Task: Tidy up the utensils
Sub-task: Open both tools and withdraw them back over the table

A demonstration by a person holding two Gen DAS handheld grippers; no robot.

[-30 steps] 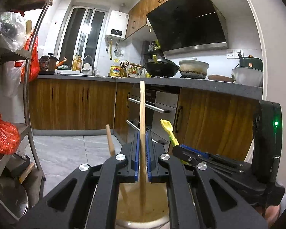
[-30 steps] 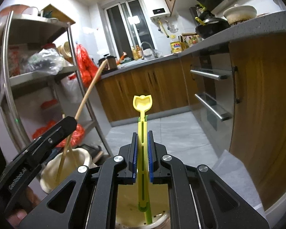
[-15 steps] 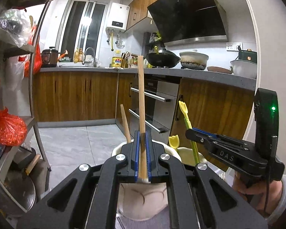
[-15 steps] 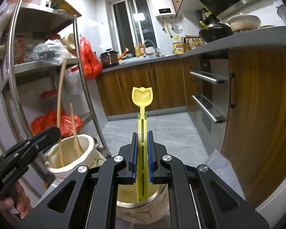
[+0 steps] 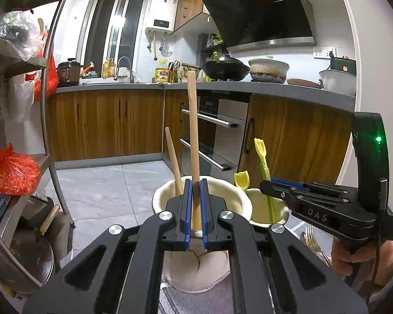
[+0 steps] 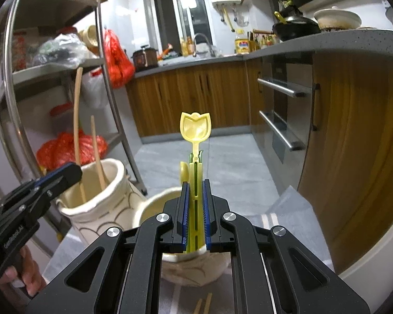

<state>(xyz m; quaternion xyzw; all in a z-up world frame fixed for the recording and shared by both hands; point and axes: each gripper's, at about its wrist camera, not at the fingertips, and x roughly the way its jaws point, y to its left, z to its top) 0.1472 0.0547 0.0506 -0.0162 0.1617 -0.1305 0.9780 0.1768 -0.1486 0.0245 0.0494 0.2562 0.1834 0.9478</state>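
My left gripper point(image 5: 194, 209) is shut on a long wooden utensil point(image 5: 193, 136) that stands upright in a cream ceramic jar point(image 5: 199, 267). A second wooden stick point(image 5: 173, 162) leans in the same jar. My right gripper point(image 6: 195, 214) is shut on a yellow tulip-headed plastic utensil point(image 6: 195, 130) that stands in a second cream jar point(image 6: 154, 206). In the left wrist view that jar point(image 5: 264, 209) sits just right of the first and holds another yellow utensil point(image 5: 241, 180). The left gripper also shows in the right wrist view point(image 6: 65, 175), over the first jar point(image 6: 99, 209).
Both jars stand on a striped grey mat point(image 5: 196, 301). Metal forks point(image 5: 311, 240) lie on it at right, and chopsticks point(image 6: 203, 304) lie near the front edge. A metal shelf rack point(image 5: 49, 120) with red bags stands at left. Kitchen cabinets and an oven point(image 5: 217, 136) are behind.
Both grippers have drawn back and up from over the jar mouths, so the jars now show whole below them. Each still holds its utensil standing in its jar.
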